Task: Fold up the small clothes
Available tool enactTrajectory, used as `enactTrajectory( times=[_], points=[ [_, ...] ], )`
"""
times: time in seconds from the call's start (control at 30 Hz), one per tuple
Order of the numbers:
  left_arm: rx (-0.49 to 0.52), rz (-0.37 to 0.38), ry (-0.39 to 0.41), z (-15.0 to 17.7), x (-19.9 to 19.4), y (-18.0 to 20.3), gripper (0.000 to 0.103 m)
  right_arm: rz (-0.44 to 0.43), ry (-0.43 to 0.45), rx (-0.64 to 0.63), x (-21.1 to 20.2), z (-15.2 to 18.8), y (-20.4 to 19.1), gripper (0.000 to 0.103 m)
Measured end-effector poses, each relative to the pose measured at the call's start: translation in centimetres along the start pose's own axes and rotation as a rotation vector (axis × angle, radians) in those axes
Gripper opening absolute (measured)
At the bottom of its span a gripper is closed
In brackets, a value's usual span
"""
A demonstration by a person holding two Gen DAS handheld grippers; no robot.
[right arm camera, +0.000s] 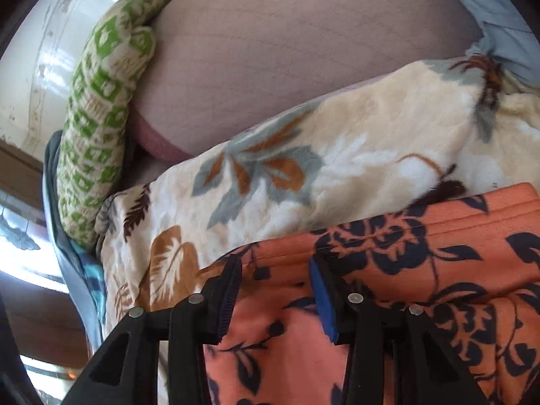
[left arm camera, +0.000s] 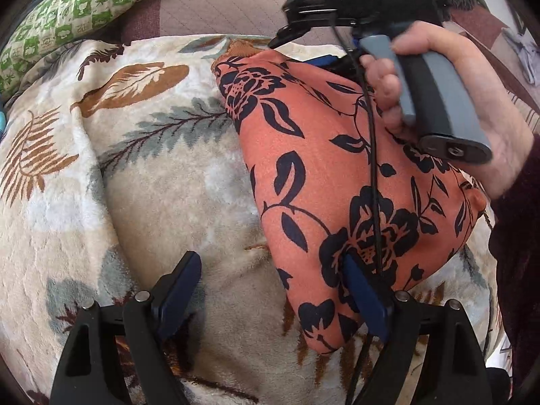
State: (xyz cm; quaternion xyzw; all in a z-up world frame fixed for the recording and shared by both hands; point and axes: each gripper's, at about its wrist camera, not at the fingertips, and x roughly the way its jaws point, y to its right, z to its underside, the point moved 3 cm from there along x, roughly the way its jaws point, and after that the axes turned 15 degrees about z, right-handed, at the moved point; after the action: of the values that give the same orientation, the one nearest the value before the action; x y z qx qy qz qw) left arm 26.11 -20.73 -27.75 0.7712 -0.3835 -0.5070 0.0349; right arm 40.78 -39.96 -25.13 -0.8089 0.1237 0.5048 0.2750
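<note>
An orange garment (left arm camera: pixel 324 168) with dark flowers lies folded on a cream leaf-print blanket (left arm camera: pixel 162 182). My left gripper (left arm camera: pixel 270 263) is open wide at the garment's near end. Its right finger (left arm camera: pixel 364 297) rests on the cloth and its left finger (left arm camera: pixel 182 283) is over the blanket. My right gripper (left arm camera: pixel 280 35), held by a hand (left arm camera: pixel 449 101), reaches the garment's far corner. In the right wrist view this gripper (right arm camera: pixel 275 265) has its jaws partly apart over the stitched hem (right arm camera: pixel 422 233). The garment (right arm camera: pixel 455 270) shows flat between them, with neither pad pressing it.
A green-patterned pillow (left arm camera: pixel 84 10) (right arm camera: pixel 101 128) lies along the far left of a mauve quilted bedspread (right arm camera: pixel 287 67). Pale blue cloth (right arm camera: pixel 489 17) sits at the far right. A dark sleeve (left arm camera: pixel 519 236) borders the right side. A cable (left arm camera: pixel 371 168) hangs across the garment.
</note>
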Motion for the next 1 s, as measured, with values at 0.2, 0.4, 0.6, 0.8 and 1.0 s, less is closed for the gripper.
enactTrajectory(
  times=[0.2, 0.4, 0.6, 0.8, 1.0],
  points=[
    [-0.058, 0.033, 0.097, -0.8, -2.2, -1.0, 0.086, -0.087, 0.154, 0.042, -9.1, 3.9, 6.1, 0.054],
    [-0.078, -0.011, 0.159, -1.7, -2.5, -2.0, 0.087, -0.040, 0.191, 0.054, -13.8, 11.2, 11.0, 0.057],
    [-0.003, -0.085, 0.147, -1.5, -1.3, -1.2, 0.090, -0.008, 0.147, 0.112, -9.2, 13.8, 14.2, 0.057],
    [0.015, -0.129, 0.174, -1.5, -2.9, -0.7, 0.090, -0.042, 0.132, 0.143, -11.0, 13.3, 14.0, 0.057],
    [0.031, -0.232, 0.261, -2.5, -5.4, -0.8, 0.090, -0.079, 0.187, 0.133, -13.1, 13.2, 13.2, 0.057]
  ],
)
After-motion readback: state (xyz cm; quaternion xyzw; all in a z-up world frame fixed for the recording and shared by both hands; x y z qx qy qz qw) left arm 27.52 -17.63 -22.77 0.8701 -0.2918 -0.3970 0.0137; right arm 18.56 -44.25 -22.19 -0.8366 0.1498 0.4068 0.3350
